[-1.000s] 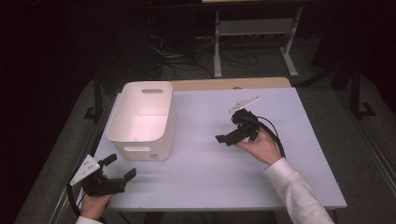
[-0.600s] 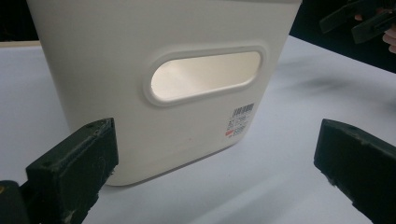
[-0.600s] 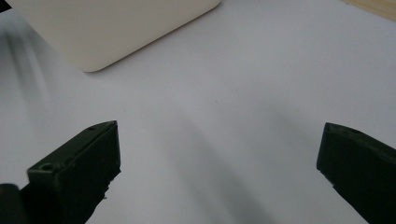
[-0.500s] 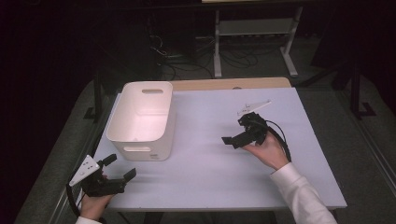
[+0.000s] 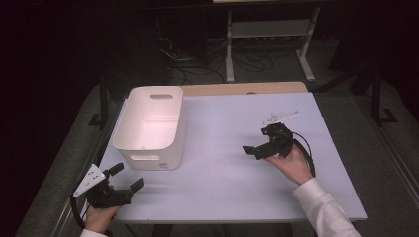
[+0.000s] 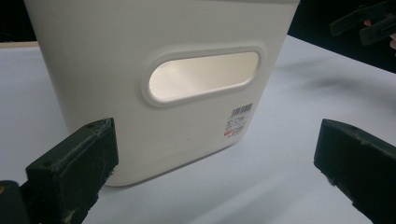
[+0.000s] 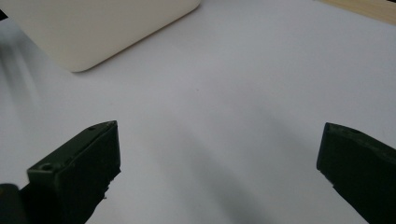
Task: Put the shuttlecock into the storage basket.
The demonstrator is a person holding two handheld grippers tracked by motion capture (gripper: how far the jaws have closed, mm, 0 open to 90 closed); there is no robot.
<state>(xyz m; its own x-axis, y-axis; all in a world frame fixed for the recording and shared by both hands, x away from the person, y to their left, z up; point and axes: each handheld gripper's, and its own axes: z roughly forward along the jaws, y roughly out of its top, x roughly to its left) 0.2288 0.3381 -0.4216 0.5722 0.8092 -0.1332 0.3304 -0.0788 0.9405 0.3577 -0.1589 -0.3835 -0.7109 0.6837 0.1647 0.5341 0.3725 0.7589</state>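
- The white bin [image 5: 150, 126] stood upright on the left half of the tabletop [image 5: 227, 197], open mouth up, its long axis running from the near edge toward the far edge.
- One short end wall, with an oval handle slot [image 6: 203, 74] and a small barcode label [image 6: 238, 120], faced the near left corner; a matching slot showed in the far end wall.
- The left hand-held gripper [image 5: 126, 178] sat at the near left corner of the tabletop, just short of that end wall, jaws spread wide and holding nothing.
- In the left gripper view the bin [image 6: 159, 84] rose between and beyond the two black jaws, not touching either.
- The right hand-held gripper [image 5: 253, 150] hovered over the right half of the tabletop, well apart from the bin, jaws pointing left toward it, also spread wide and empty.
- In the right gripper view a rounded bottom corner of the bin [image 7: 98, 28] lay at the upper left, with bare surface between the jaws.
- The tabletop was a pale lilac-white sheet, with a strip of wood [image 5: 242, 88] along its far edge.
- Behind it the room was dark, with a white metal stand [image 5: 269, 34] and loose cables [image 5: 197, 64] on the floor.
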